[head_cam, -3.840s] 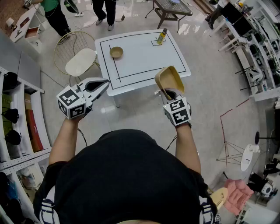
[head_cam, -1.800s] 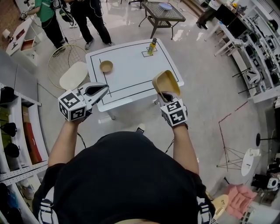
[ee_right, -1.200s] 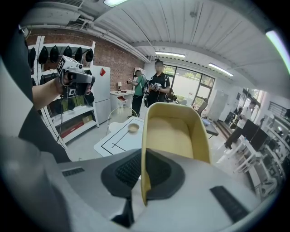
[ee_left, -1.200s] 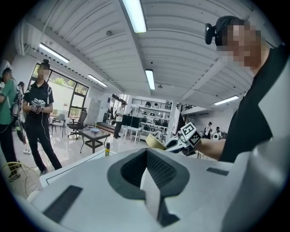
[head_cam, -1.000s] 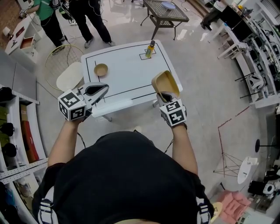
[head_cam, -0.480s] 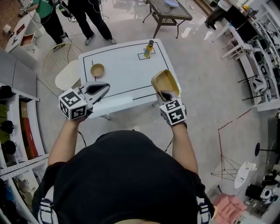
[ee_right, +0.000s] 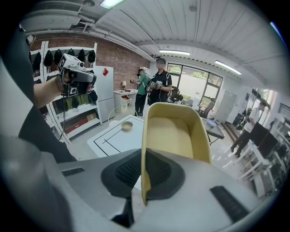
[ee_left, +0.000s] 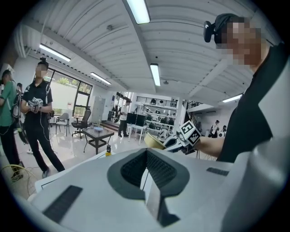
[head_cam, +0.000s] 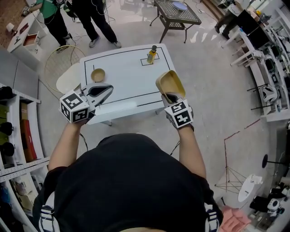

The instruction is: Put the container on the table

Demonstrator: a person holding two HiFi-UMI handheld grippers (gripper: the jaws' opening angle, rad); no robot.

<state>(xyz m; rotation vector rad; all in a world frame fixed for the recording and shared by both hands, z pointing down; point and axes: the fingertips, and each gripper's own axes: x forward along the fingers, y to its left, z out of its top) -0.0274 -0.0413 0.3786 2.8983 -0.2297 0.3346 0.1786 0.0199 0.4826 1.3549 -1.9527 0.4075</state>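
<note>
A tan, open-topped container [head_cam: 168,85] is tilted up on its side, and my right gripper [head_cam: 170,96] is shut on its wall, at the near right corner of the white table [head_cam: 131,77]. The right gripper view shows the container's [ee_right: 174,136] rim pinched between the pads of my right gripper [ee_right: 144,174]. My left gripper [head_cam: 102,90] is shut and empty over the table's near left edge. In its own view the left gripper's [ee_left: 146,156] pads meet with nothing between them. On the table stand a small wooden bowl [head_cam: 98,74] and a yellow bottle [head_cam: 152,55].
Black lines mark a rectangle on the table top. A round wire chair [head_cam: 68,72] stands at the table's left, and shelves [head_cam: 18,131] line the left wall. Two people [head_cam: 93,18] stand beyond the table, next to a dark metal side table [head_cam: 176,13].
Both grippers have moved forward with the person, and the table has drawn closer beneath them. The container stays in the right gripper at the same tilt.
</note>
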